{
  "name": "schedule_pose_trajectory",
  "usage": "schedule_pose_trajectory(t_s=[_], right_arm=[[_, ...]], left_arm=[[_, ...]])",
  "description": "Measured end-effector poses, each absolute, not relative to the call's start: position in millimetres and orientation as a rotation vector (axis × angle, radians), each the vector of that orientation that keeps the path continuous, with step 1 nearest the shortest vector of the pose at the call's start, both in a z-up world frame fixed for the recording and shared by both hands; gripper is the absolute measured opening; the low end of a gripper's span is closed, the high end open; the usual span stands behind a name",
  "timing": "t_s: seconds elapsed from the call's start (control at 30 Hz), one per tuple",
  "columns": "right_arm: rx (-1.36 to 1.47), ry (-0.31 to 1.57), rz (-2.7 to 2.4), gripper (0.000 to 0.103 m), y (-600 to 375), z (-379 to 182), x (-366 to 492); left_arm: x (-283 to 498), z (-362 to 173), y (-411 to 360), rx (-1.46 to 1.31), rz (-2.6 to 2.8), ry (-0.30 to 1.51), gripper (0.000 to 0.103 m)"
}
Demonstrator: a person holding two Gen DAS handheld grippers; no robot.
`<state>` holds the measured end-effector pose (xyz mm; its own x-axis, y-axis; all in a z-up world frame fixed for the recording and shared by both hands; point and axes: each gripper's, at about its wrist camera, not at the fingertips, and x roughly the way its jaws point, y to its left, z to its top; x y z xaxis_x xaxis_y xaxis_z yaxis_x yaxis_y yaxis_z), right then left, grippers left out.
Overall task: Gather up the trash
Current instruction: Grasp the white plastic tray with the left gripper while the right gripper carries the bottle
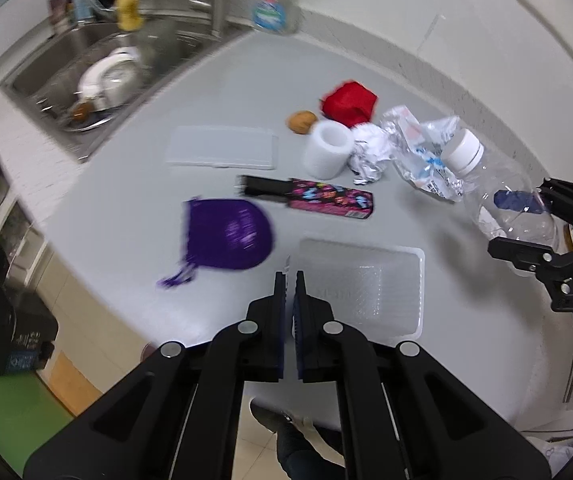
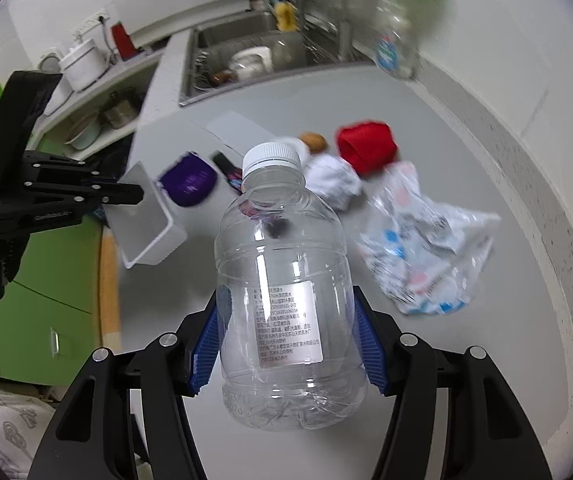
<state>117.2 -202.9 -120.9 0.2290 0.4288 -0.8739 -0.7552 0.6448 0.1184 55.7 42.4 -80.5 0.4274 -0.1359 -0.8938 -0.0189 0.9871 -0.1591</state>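
Observation:
My right gripper [image 2: 288, 316] is shut on a clear empty plastic bottle [image 2: 282, 288] with a white cap, held above the grey counter; it also shows in the left wrist view [image 1: 498, 196]. My left gripper [image 1: 290, 280] is shut on the rim of a clear plastic tray [image 1: 370, 288], which the right wrist view shows tilted and lifted at the counter's edge [image 2: 146, 220]. On the counter lie a crumpled plastic wrapper [image 2: 418, 248], a crumpled white paper ball [image 1: 368, 152], a purple bag [image 1: 226, 236] and a colourful box [image 1: 326, 198].
A red cloth [image 1: 350, 102], a brown round thing [image 1: 301, 122], a white roll [image 1: 326, 150] and a flat clear lid [image 1: 222, 148] lie further back. A sink [image 1: 98, 76] with dishes is at the back left. A soap bottle [image 1: 276, 4] stands by the wall.

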Motion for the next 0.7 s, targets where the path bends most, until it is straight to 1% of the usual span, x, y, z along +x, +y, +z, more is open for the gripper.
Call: schedule_pose_trajectory(t_s=[0.17,0.37,0.57,0.7], right_arm=[[-0.384,1.009,0.911,0.058,-163.9,-107.7,89.2],[-0.427,0.991,1.025,0.058,-102.4,-109.2,49.2],[-0.485,1.004,1.144,0.058,-31.4,-122.7,8.2],[-0.535,1.037,1.175,0.058,19.8,-154.6,-16.7]], left_arm=[[-2.5,-62.5,88.9,-0.205,0.014,1.089,0.003],[-74.0,-65.0,143.1,-0.274,0.140,1.076,0.003],[-131.8,-91.2,194.0,-0.355,0.267,1.083,0.003],[-157.3,-124.9,224.7,-0.410,0.327,1.105,0.003]])
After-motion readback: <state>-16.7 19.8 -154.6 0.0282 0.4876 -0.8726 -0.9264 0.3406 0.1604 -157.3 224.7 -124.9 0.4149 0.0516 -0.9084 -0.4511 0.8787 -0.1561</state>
